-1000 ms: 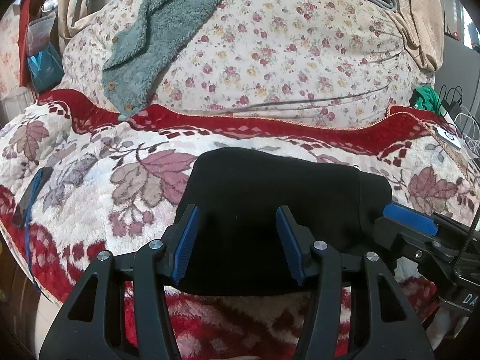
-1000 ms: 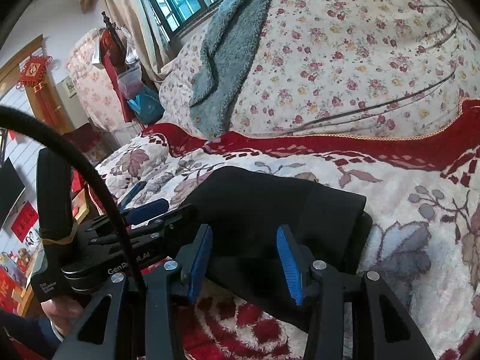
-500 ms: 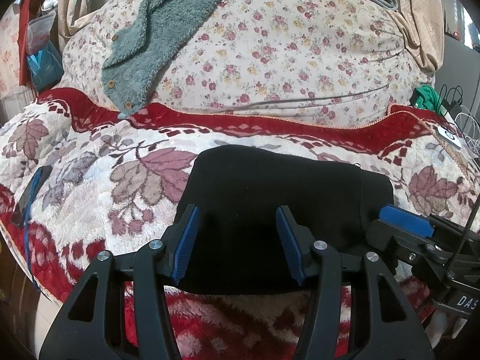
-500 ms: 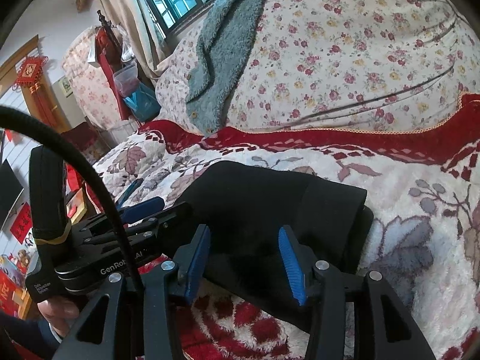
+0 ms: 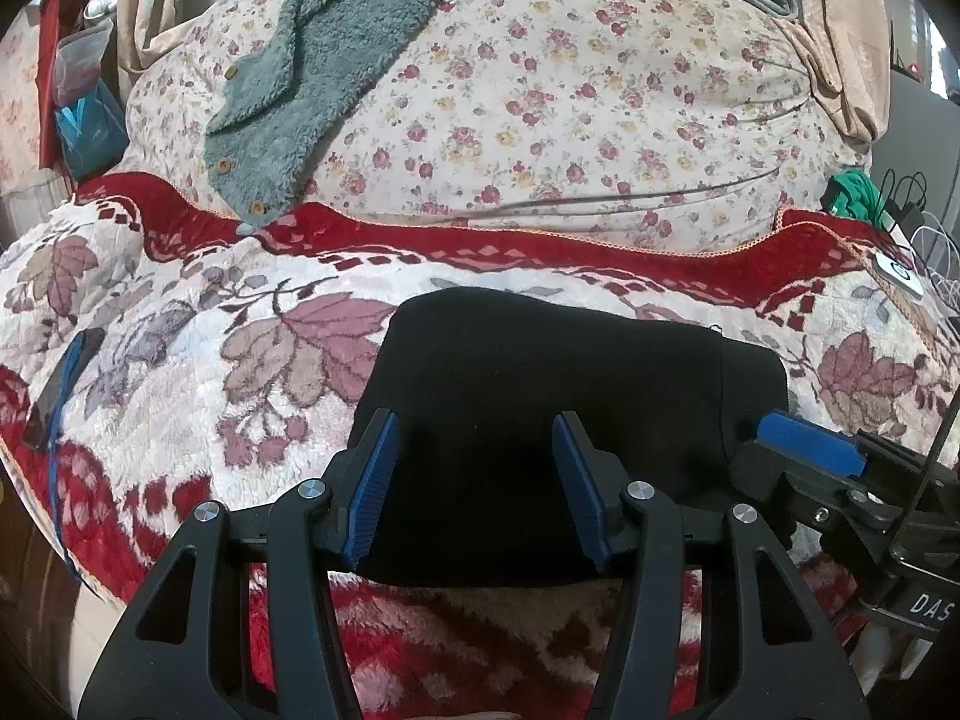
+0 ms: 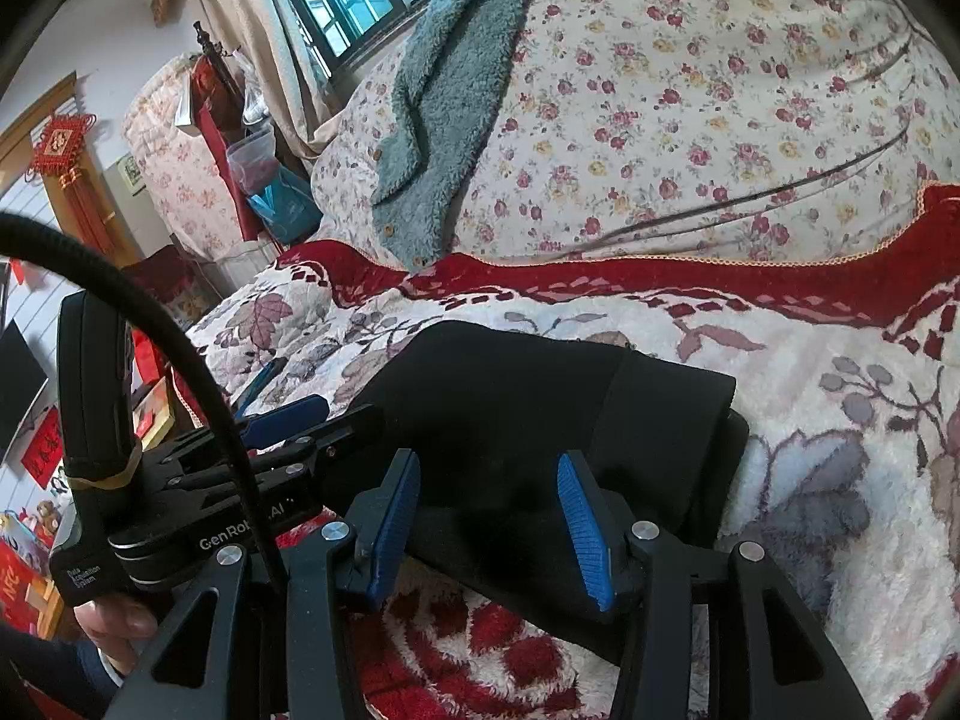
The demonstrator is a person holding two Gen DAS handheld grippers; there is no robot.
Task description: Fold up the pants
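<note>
Hovering unclenched, left gripper and right gripper — pants look soft, floppy (pinch near edge).

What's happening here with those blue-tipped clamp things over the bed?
A person is folding black pants on a flowery blanket, using a hand-held tool in each hand. The pants already lie in a compact folded bundle. The left tool and right tool are both open at the bundle's near edge, gripping nothing. A teal fleece garment lies on the quilt behind.
</note>
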